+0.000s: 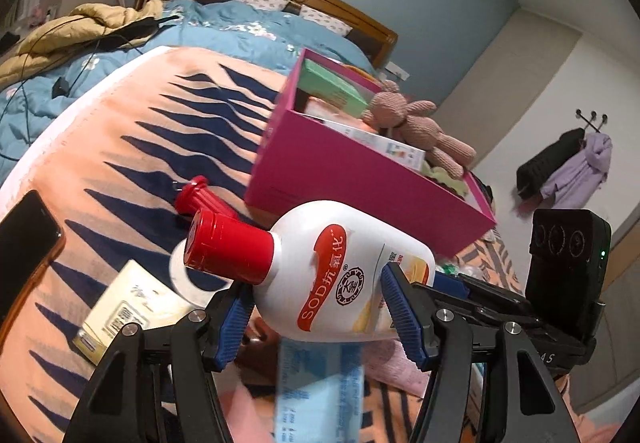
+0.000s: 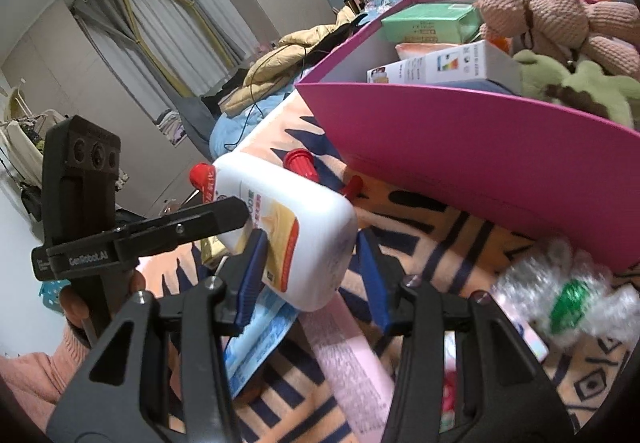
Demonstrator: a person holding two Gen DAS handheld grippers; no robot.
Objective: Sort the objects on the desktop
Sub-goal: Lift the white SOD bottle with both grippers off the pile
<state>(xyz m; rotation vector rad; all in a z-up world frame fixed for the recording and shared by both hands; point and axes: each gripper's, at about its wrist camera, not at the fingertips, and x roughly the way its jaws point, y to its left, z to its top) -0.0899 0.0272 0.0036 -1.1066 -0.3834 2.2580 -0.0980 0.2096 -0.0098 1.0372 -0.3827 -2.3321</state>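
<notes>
A white lotion bottle (image 1: 336, 267) with a red cap (image 1: 228, 247) lies sideways, lifted above the striped blanket. My left gripper (image 1: 318, 319) is shut on its middle, a blue pad on each side. In the right wrist view the same bottle (image 2: 288, 227) has its flat base between the pads of my right gripper (image 2: 310, 279), which are shut on it. The right gripper's body (image 1: 560, 283) shows at the bottle's base end in the left wrist view. The left gripper (image 2: 160, 231) reaches in from the left in the right wrist view. A pink box (image 1: 360, 179) stands just beyond.
The pink box (image 2: 480, 147) holds a knitted rabbit (image 2: 552, 7), a green plush and small cartons. A red cap-like piece (image 1: 196, 195), a phone (image 1: 24, 243), a cream carton (image 1: 120, 307), a blue packet (image 1: 320, 383) and a crushed plastic bottle (image 2: 568, 291) lie on the blanket.
</notes>
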